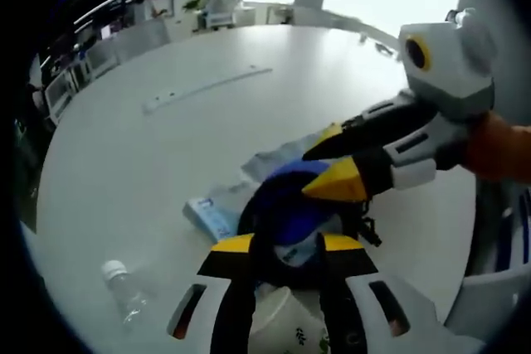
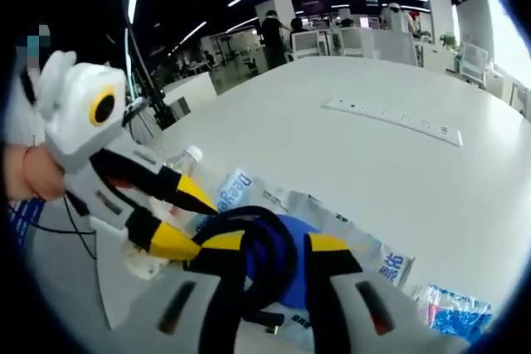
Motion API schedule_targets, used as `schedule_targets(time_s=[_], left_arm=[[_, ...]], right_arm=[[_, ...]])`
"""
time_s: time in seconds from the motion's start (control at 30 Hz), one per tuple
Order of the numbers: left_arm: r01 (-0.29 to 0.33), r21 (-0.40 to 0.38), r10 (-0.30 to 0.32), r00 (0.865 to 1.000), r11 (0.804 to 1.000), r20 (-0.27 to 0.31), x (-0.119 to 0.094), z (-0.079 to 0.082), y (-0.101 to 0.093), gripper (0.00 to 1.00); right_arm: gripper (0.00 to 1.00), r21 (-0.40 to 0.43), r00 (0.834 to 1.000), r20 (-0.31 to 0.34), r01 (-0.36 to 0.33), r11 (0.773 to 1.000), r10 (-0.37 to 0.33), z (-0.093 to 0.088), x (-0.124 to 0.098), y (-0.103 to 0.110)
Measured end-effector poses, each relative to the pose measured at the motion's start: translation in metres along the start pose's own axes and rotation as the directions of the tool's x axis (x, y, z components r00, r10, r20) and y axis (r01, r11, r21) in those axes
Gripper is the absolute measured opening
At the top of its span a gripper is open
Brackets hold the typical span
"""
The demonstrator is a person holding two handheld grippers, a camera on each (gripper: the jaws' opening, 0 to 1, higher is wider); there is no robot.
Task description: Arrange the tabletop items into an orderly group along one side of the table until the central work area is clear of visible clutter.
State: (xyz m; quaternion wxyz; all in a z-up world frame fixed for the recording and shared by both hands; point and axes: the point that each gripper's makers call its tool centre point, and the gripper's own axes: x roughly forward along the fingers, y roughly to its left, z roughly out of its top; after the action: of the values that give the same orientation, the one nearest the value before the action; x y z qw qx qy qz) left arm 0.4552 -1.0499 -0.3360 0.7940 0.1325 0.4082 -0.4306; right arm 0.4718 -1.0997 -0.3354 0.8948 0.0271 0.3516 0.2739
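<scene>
A blue item ringed by a thick black band (image 1: 286,205) lies on the white table (image 1: 149,163) on top of flat plastic packets (image 1: 211,215). My left gripper (image 1: 286,244) is open, with its yellow-tipped jaws on either side of the item's near edge. My right gripper (image 1: 328,162) comes in from the right, open, with its tips just over the item's far side. In the right gripper view the black band (image 2: 267,242) loops up between my right gripper's (image 2: 278,242) spread jaws. There my left gripper (image 2: 191,223) reaches in from the left, open.
A clear capped bottle (image 1: 124,289) lies near the left jaw, also seen as a bottle (image 2: 178,163) behind the left gripper. A white printed cup (image 1: 282,329) sits under the left jaws. A blue packet (image 2: 456,308) lies to the right. A long white power strip (image 1: 207,89) lies mid-table.
</scene>
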Motion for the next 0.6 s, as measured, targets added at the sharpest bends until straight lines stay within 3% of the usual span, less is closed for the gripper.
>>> schedule_targets(time_s=[0.6], left_arm=[[-0.006,0.026,0.007,0.999,1.000,-0.043,0.011,-0.007,0.004,0.19]], right_arm=[[0.15,-0.030,1.000,-0.031,-0.003,1.000,0.002,-0.007,0.009,-0.002]])
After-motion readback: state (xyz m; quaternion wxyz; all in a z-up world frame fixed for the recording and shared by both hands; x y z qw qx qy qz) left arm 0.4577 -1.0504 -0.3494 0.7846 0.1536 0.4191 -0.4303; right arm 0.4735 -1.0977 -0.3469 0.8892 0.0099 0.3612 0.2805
